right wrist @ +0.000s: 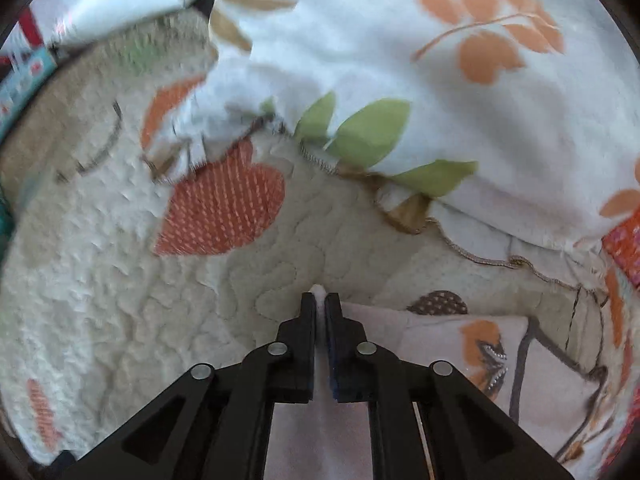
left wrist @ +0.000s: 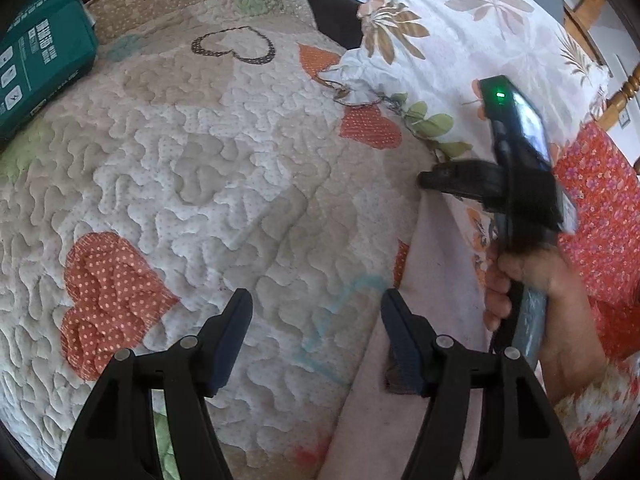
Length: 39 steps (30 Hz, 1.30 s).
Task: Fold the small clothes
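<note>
— Tongs first, from the left wrist: how do they stand?

— Left gripper (left wrist: pixel 316 320) is spread wide, nothing between its pads, hovering over the heart-patterned quilt (left wrist: pixel 192 168). Its right fingertip (left wrist: pixel 396 332) sits over the edge of a pale pink garment (left wrist: pixel 432 288), which runs from the bottom of the view up and to the right.

— And the other one, in that view?

— A hand (left wrist: pixel 540 300) grips the right gripper (left wrist: pixel 430 179) further right; its tips meet the garment's upper end beside the floral blanket (left wrist: pixel 460 40). A teal package (left wrist: pixel 40 60) lies at the upper left.

— From the right wrist?

— Right gripper (right wrist: pixel 319 300) has its jaws pressed together on a thin fold of that pale cloth, a white sliver poking out past the tips.

— How does the garment (right wrist: pixel 460 340) look there?

— Pale pink, lying flat to the right of the tongs, with an orange and dark printed figure and dark outlines. It lies on the quilt, below the blanket's stitched hem. The view is somewhat blurred.
</note>
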Available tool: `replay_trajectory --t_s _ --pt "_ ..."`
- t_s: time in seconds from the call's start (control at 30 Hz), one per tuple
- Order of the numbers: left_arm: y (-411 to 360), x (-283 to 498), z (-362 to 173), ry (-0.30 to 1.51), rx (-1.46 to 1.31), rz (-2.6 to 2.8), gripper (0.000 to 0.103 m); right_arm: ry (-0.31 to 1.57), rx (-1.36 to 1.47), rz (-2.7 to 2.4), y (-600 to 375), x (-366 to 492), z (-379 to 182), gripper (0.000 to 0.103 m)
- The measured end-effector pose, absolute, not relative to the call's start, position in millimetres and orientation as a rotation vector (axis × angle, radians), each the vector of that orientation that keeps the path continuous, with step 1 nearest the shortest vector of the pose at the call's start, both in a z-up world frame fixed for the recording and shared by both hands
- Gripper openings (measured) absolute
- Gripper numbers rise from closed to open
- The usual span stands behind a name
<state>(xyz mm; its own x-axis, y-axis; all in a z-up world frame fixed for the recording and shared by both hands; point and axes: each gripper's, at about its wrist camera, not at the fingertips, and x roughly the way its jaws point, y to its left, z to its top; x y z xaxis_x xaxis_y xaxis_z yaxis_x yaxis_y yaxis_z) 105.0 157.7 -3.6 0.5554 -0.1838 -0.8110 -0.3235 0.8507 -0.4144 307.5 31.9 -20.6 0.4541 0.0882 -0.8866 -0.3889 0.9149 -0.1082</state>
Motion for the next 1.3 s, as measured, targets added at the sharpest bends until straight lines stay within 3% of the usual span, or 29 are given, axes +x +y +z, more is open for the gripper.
replay_trajectory --t_s 0.17,0.23,0.47,0.6,0.87,0.9,0.97,1.3 --pt "187.5 99.1 6.8 0.949 -0.597 0.176 0.066 0.964 -0.261 0.449 7.2 232.6 19.1 0.022" --pt "201.8 94.3 11.1 0.926 -0.621 0.214 0.068 0.944 -0.263 0.519 -8.8 187.6 26.3 0.022" --pt "215.1 84.0 10.7 0.926 -0.687 0.231 0.070 0.929 -0.525 0.648 5.6 70.7 -10.2 0.036" --pt "210.6 81.1 13.0 0.928 -0.681 0.230 0.070 0.833 -0.718 0.533 14.7 54.5 -36.9 0.036" --pt "208.6 80.2 17.4 0.930 -0.676 0.208 0.072 0.842 -0.710 0.466 15.6 72.8 -53.8 0.036" --pt "208.7 80.5 17.1 0.932 -0.677 0.208 0.072 0.843 -0.695 0.467 17.7 75.3 -52.8 0.034" --pt "209.1 80.0 17.0 0.933 -0.682 0.208 0.072 0.887 -0.644 0.485 20.9 79.8 -53.6 0.007" --pt "206.4 79.9 13.8 0.940 -0.686 0.208 0.072 0.970 -0.410 0.570 -9.3 37.5 -18.5 0.006"
